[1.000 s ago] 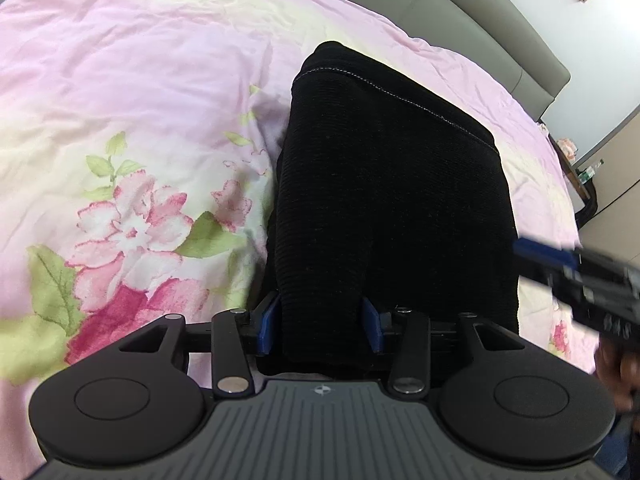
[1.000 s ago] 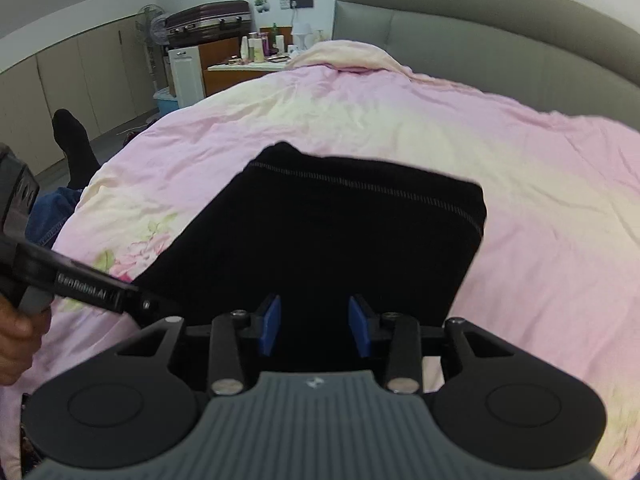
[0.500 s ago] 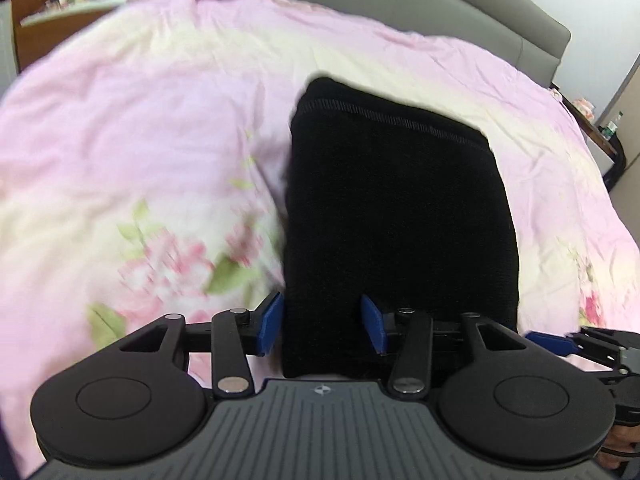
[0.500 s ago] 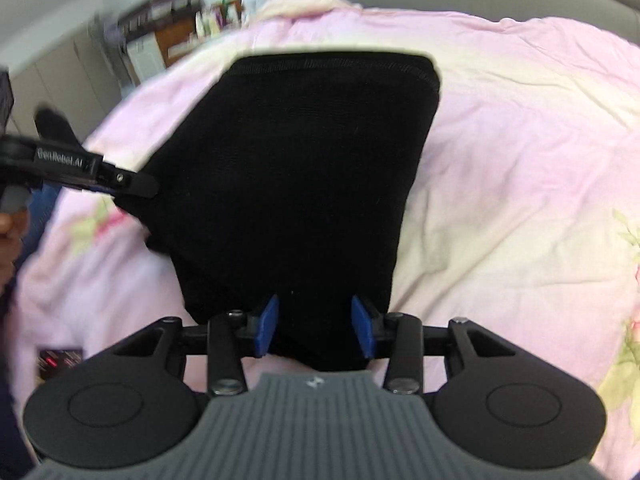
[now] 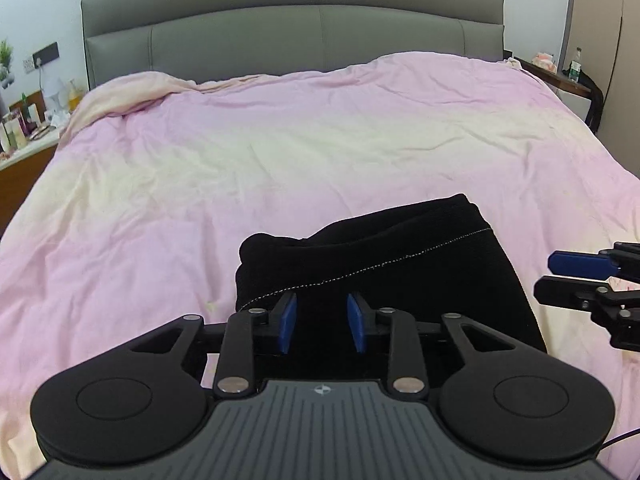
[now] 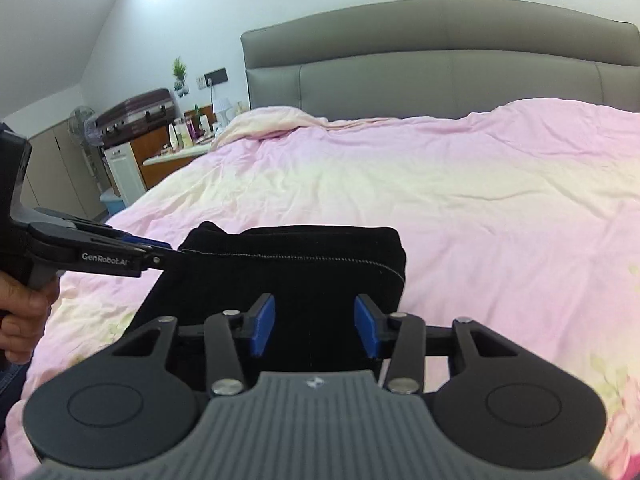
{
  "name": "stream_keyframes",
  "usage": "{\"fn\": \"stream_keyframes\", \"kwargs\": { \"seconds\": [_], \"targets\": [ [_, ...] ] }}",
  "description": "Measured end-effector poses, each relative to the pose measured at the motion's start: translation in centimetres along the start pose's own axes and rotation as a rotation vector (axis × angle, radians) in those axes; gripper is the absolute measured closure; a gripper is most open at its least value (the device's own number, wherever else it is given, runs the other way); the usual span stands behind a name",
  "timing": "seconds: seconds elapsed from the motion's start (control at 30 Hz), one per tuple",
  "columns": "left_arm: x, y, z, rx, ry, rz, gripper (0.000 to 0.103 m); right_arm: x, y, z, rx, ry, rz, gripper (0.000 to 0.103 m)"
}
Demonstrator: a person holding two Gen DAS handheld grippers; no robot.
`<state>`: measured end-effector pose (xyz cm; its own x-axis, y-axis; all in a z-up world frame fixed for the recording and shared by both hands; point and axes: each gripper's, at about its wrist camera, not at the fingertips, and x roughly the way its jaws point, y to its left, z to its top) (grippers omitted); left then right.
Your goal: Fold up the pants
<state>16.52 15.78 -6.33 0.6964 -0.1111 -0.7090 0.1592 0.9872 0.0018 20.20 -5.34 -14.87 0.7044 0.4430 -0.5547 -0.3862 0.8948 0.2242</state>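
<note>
"GenRobot.AI" is printed on the left tongs (image 6: 160,254). Both tongs have just been closing: left pinches the black knit pants (image 5: 400,280) at the stitched hem; right tongs (image 6: 315,330) are spread, fabric between. Wrinkled pink bed (image 5: 280,152).

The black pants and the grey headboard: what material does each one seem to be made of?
The black pants look like a soft, matte knit or ribbed fabric: they absorb light, slump in thick folds and show a pale stitched seam; the exact fibre cannot be told. The grey headboard looks like smooth leather or an imitation, with a slight sheen and stitched, padded panels.
</note>
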Motion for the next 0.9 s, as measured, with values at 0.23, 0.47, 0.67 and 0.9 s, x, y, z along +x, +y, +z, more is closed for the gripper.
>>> {"fn": "stream_keyframes", "kwargs": {
  "seconds": [0.23,0.47,0.67,0.9],
  "targets": [
    [3.7,0.9,1.0,-0.016,0.008,0.037,0.081,7.5,-0.7,3.0,-0.014,0.042,-0.038,0.076],
    [8.7,2.7,2.2,-0.096,0.119,0.049,0.095,15.8,-2.8,4.3,0.058,0.150,-0.050,0.077],
    [9.3,2.3,1.6,-0.102,0.099,0.091,0.095,16.7,-3.7,3.9,0.071,0.139,-0.016,0.077],
    [2.0,2.6,0.7,-0.090,-0.044,0.030,0.055,7.9,-4.0,2.8,0.159,0.011,0.072,0.069]
  ]
}}
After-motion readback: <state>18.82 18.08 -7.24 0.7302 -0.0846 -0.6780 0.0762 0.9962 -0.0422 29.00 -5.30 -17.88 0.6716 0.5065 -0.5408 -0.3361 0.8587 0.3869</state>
